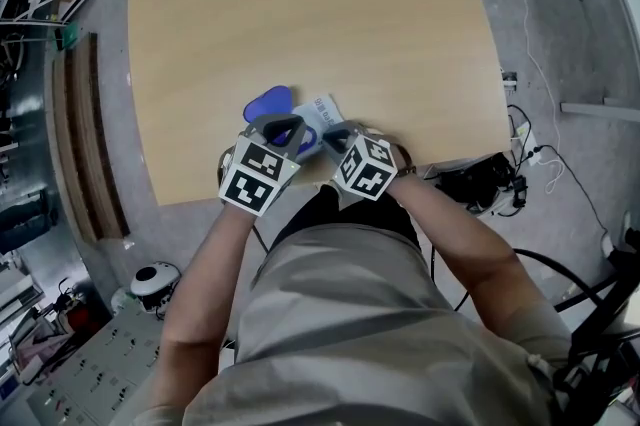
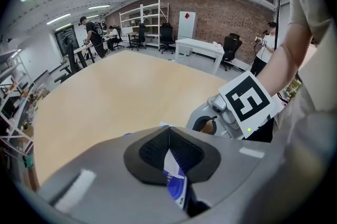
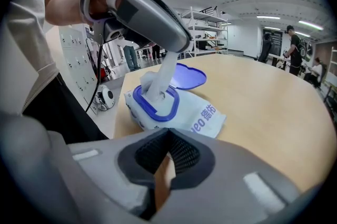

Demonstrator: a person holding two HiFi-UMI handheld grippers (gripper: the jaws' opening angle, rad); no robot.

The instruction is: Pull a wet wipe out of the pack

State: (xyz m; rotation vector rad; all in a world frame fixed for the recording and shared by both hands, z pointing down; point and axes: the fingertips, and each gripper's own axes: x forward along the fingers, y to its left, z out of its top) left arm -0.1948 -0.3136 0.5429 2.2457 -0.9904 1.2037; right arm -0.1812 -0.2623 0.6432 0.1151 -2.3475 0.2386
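The wooden table [image 1: 300, 34] was taken up, near its front edge, by the pack, close in front of the person. The left gripper [image 3: 178, 43] was held above the pack, its jaws clenched on the wet wipe. The right gripper [image 3: 168, 136] was held low just beside the pack, its jaws pressed together on nothing and not touching it. The pack [image 3: 202, 115] was laid flat, with its blue lid [image 3: 189, 77] folded open on the far side. The wet wipe [image 3: 164, 71] was stretched from the blue-rimmed opening [image 3: 138, 106] up to the left jaws, its lower end inside the pack.

The pull was judged to be partly done. It would best be carried on straight up and steadily, so that the sheet was not torn against the rim. Since the light pack was pinned by nothing, it might be lifted along with the sheet. The right gripper could be pressed on the pack's printed end to prevent this.
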